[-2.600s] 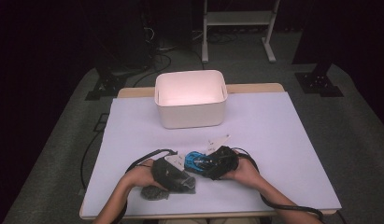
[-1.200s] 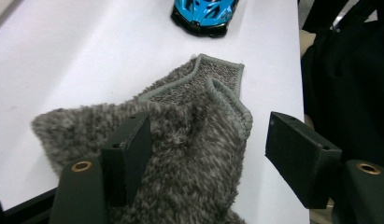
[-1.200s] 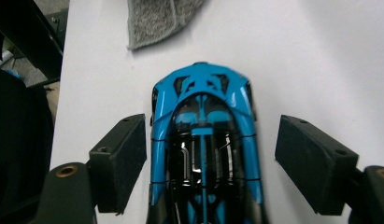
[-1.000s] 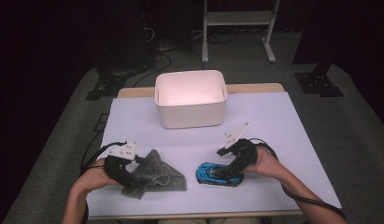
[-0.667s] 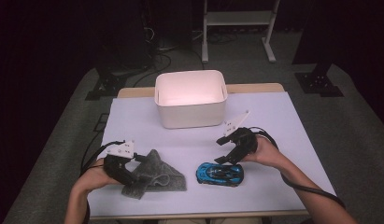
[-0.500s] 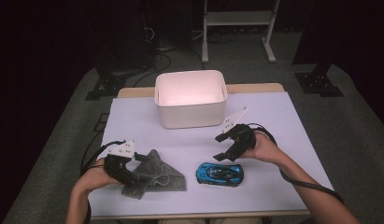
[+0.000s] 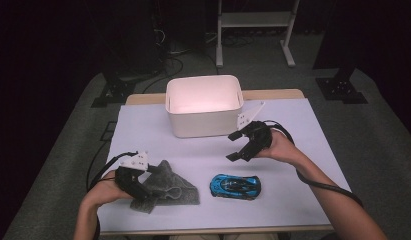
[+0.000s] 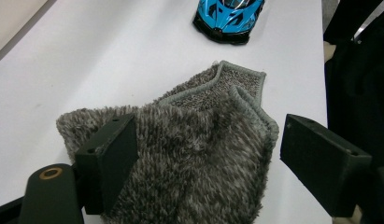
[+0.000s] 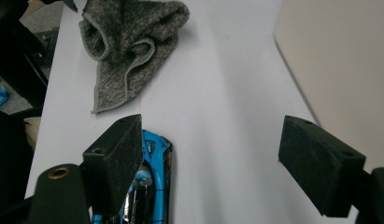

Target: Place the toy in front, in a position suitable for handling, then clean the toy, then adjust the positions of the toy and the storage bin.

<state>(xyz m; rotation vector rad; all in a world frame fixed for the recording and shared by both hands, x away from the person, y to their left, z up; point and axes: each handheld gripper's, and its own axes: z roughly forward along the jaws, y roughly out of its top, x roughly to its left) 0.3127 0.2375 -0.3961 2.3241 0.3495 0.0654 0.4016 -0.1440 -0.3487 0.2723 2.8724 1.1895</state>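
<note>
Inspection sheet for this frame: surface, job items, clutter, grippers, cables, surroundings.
Surface: white table top, flat, a wooden edge showing at the back.
Job's things: grey cloth crumpled at front left; blue toy car on its wheels beside it, apart from the cloth.
Clutter: white bin at the back; what it holds cannot be told.
Grippers: left gripper has just been opening, jaws astride the cloth, pads not pressing; right gripper open, nothing between its jaws, above the table beyond the car.
Cables: a black cable trails from each gripper.
Surroundings: dark room, grey floor, metal stand legs behind.
</note>
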